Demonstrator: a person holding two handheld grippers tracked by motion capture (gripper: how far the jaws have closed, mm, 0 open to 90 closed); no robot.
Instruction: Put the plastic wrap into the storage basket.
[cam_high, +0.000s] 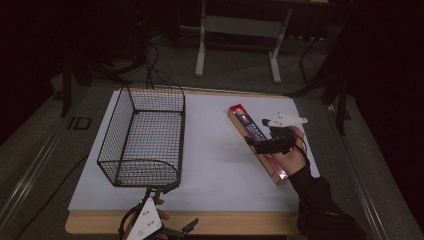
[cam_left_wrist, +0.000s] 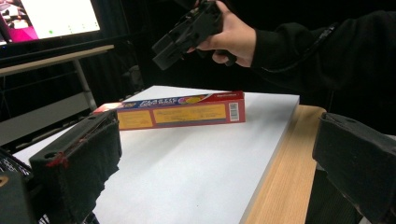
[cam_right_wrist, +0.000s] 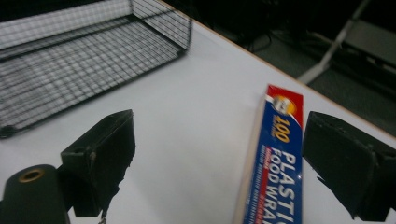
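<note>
Approach phase of a pick. The right tool (cam_high: 256, 134) is held above the plastic food wrap box (cam_high: 257, 144), its jaws spread wide with nothing between them; in the right gripper view the box runs up between the jaws, nearer the right one. The box lies flat on the right half of the desk (cam_high: 215, 160), well apart from the wire basket (cam_high: 142, 135) on the left half. The left tool (cam_high: 167, 231) waits at the near desk edge, jaws likewise wide and empty. The next move is judged to call for lowering the right tool astride the box's narrow width and closing. The desk is covered by a white sheet over a wooden top; the room is dark, with a lit monitor (cam_left_wrist: 51, 18) and desk frames behind.
</note>
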